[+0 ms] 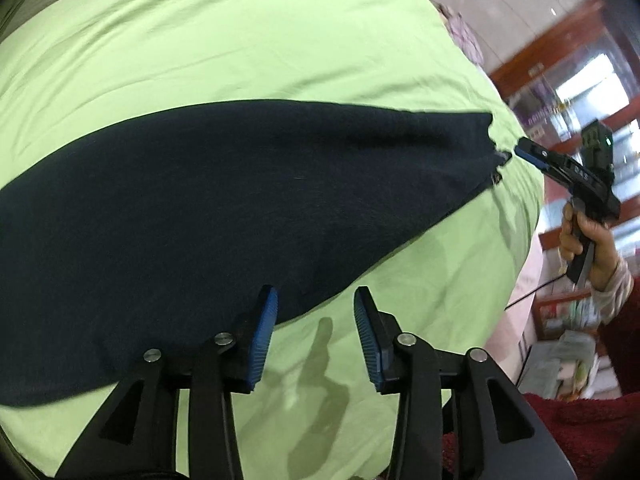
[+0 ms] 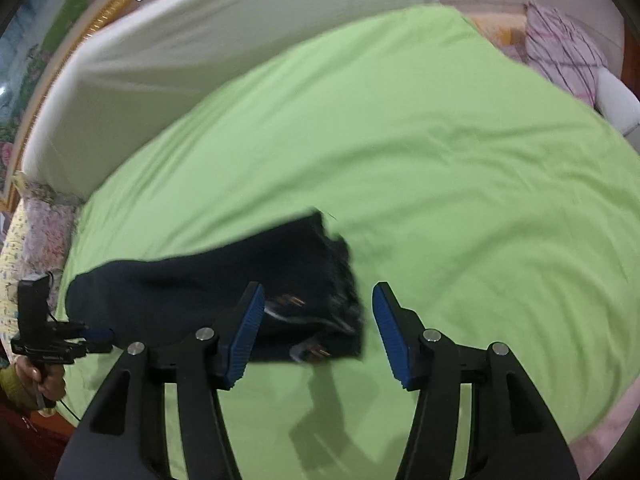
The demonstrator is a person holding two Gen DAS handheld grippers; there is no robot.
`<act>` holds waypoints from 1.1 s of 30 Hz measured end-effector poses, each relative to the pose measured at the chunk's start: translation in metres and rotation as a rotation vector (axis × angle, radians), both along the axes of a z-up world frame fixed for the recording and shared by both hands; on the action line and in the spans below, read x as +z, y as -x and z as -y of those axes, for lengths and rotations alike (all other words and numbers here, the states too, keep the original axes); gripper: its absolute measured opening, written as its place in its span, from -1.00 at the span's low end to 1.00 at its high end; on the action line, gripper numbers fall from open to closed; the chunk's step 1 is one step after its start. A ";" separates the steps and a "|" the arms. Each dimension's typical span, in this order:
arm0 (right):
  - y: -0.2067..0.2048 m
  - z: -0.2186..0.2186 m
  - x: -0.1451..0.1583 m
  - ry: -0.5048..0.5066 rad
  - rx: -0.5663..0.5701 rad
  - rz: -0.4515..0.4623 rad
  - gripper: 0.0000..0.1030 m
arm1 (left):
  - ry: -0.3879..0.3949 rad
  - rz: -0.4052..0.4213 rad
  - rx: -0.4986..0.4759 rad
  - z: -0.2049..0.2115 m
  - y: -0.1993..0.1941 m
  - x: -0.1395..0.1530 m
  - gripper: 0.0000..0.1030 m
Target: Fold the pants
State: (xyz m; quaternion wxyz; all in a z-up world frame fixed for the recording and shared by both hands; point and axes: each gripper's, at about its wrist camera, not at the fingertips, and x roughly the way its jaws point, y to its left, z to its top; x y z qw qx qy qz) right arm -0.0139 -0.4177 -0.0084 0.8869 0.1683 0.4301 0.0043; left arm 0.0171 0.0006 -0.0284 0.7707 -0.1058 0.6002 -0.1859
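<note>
Dark navy pants [image 1: 200,200] lie flat in a long strip on the green sheet [image 1: 240,48]. My left gripper [image 1: 318,300] hangs open over the near edge of the strip; its left finger is over the cloth and its right finger over bare sheet, with nothing gripped. In the right wrist view, the pants' end [image 2: 312,280], with metal rivets and a fringed edge, lies partly between the open fingers of my right gripper [image 2: 319,292], pads apart from the cloth. The right gripper [image 1: 524,152] shows just off that end. The left gripper [image 2: 100,336] is at the other end.
A white padded headboard [image 2: 200,40] runs behind the bed. A pink plaid pillow [image 2: 564,52] lies at the far right and a floral one [image 2: 44,220] at the left. A hand [image 1: 588,240] holds the right gripper's handle. Wooden shelves [image 1: 568,312] stand beyond the bed's edge.
</note>
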 end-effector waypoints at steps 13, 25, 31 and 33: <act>-0.057 -0.155 -0.007 -0.150 0.346 0.021 0.11 | 0.060 -0.004 0.458 -0.105 0.057 0.012 -0.01; -0.082 -0.295 -0.029 -0.154 0.701 -0.038 0.11 | 0.059 -0.024 0.807 -0.194 0.104 0.010 0.07; -0.078 -0.356 -0.044 -0.071 0.871 -0.071 0.11 | 0.076 -0.039 0.916 -0.223 0.103 0.006 0.09; -0.077 -0.369 -0.049 -0.044 0.912 -0.080 0.11 | 0.087 -0.036 0.947 -0.225 0.101 0.005 0.09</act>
